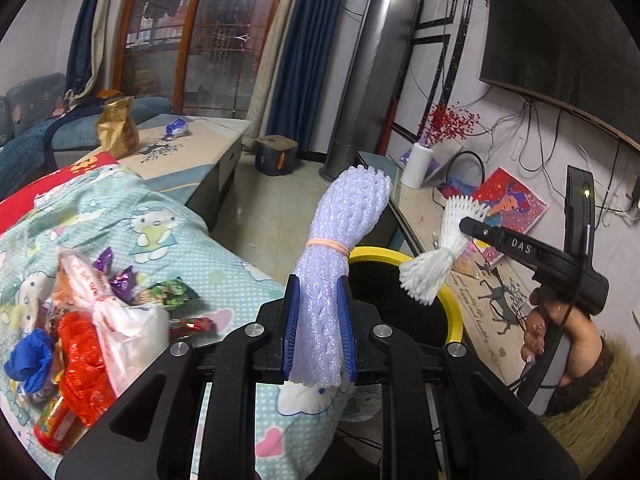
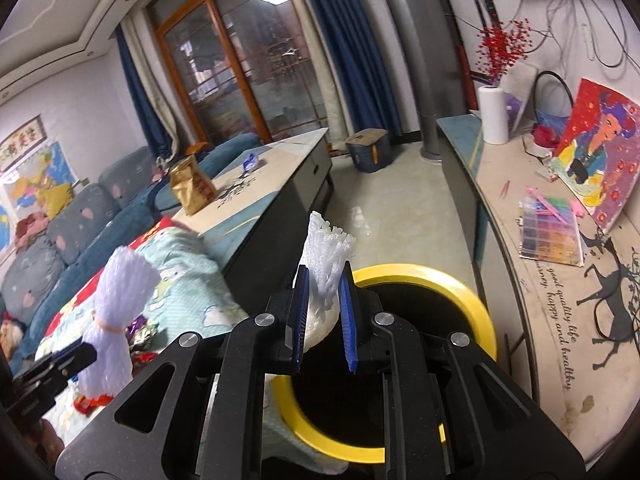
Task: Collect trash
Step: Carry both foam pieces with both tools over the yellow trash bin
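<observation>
My left gripper (image 1: 319,332) is shut on a lilac foam net bundle (image 1: 340,240) tied with an orange band, held upright beside the yellow-rimmed black bin (image 1: 454,312). My right gripper (image 2: 324,320) is shut on a white foam net bundle (image 2: 326,256), held over the bin's yellow rim (image 2: 476,312). In the left wrist view the right gripper (image 1: 466,226) holds that white bundle (image 1: 436,260) above the bin. The lilac bundle also shows in the right wrist view (image 2: 116,304).
A pile of wrappers and plastic bags (image 1: 88,320) lies on a Hello Kitty blanket (image 1: 168,232). A gold snack bag (image 1: 118,128) and blue wrapper (image 1: 178,126) sit on the coffee table (image 1: 208,140). A TV cabinet (image 2: 560,280) with clutter runs along the right.
</observation>
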Tool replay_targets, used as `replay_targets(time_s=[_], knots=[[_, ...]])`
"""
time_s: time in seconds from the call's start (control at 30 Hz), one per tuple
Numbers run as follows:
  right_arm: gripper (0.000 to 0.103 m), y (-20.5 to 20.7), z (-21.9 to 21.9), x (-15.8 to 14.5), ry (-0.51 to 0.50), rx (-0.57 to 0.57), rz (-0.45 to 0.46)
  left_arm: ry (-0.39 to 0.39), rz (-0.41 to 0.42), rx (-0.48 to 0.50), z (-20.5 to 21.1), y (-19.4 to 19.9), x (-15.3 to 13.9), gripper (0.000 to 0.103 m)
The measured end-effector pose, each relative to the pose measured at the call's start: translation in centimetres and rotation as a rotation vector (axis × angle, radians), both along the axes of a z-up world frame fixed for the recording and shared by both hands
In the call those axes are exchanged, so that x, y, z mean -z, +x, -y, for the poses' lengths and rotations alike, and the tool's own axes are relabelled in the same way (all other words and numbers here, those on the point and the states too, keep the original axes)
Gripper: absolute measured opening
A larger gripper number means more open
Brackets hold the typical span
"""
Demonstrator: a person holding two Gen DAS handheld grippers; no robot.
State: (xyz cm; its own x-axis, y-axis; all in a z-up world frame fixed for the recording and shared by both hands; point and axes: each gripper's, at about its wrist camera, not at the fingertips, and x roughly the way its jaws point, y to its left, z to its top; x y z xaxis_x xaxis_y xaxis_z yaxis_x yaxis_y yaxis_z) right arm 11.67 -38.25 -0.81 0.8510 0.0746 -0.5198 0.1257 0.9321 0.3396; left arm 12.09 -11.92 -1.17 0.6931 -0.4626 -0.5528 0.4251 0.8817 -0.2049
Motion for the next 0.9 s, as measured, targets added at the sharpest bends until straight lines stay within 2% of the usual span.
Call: replay_targets(time_s=[0.57,0.9], knots=[[0.011,-0.1,4.2,1.3,-0.046,0.111,-0.008,0.063,-0.076,0.102,5.5,1.3,3.6,0.018],[0.011,0.8,5.6,4.2,-0.061,0.114,-0.107,0.092,-0.126,0.142,9.0,3.0,5.7,0.019]])
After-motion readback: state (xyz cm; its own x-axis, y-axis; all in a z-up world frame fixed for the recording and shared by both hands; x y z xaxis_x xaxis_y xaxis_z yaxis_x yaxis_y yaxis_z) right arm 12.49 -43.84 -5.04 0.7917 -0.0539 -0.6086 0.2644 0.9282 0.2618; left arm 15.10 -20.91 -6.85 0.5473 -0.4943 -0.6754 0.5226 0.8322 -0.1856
